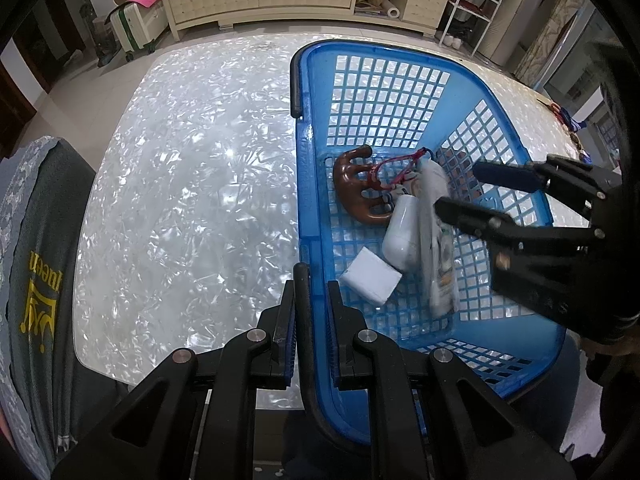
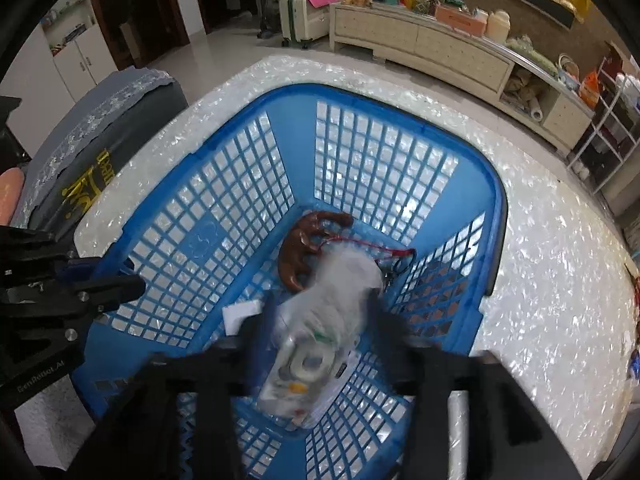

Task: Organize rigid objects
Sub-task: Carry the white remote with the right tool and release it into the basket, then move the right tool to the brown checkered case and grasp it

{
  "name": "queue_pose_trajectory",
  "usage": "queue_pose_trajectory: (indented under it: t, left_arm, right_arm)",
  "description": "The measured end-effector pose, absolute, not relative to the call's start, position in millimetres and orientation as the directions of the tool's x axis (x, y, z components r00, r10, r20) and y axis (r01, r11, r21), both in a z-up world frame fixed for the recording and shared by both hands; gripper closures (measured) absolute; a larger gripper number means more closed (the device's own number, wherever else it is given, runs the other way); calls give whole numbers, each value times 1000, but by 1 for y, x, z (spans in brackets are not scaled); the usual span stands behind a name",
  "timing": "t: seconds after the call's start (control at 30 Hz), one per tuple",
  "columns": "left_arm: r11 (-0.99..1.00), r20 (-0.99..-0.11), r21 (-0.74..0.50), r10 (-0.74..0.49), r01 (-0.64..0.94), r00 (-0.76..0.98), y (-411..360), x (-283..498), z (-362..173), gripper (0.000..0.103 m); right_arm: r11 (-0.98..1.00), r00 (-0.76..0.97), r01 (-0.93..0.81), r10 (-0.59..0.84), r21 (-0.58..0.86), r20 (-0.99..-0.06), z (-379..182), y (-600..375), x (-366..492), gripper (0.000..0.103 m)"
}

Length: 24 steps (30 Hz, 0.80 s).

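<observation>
So my left gripper (image 1: 311, 312) is clamped tight on the black handle (image 1: 303, 320) of the blue plastic lattice basket (image 1: 384, 92), which sits on the glossy white pearl-flake table (image 1: 192, 184). My right gripper (image 2: 320, 312) has its jaws spread apart over the basket, with a blurry white printed plastic bottle (image 2: 316, 336) between them, pads not pressing it. Down on the grid floor: a smooth brown wooden claw-shaped piece (image 1: 356, 188), a white rounded case (image 1: 402, 236) and a flat white rectangular block (image 1: 370, 276).
</observation>
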<state>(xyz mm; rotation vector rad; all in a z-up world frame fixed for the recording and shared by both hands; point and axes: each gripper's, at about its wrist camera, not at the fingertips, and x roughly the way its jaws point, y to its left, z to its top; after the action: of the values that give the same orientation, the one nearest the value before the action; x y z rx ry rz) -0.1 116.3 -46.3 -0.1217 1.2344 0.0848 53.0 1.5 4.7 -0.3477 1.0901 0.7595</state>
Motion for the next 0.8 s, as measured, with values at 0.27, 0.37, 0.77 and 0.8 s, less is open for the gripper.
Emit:
queue_pose_trajectory:
  t: [0.27, 0.37, 0.77, 0.8]
  left_arm:
    - [990, -945, -45, 0, -131, 326, 115, -1, -46, 88]
    - [990, -945, -46, 0, -133, 326, 115, 0, -47, 89]
    - [990, -945, -41, 5, -132, 326, 115, -1, -47, 89]
    - [990, -945, -40, 5, -132, 326, 115, -1, -47, 89]
  right_arm:
    - [690, 259, -718, 390, 94, -884, 24, -2, 53, 0]
    - [678, 289, -734, 368, 43, -884, 31, -5, 54, 0]
    - [761, 369, -648, 359, 40, -857, 67, -71, 96, 0]
    - [772, 373, -634, 353, 42, -858, 67, -79, 102, 0]
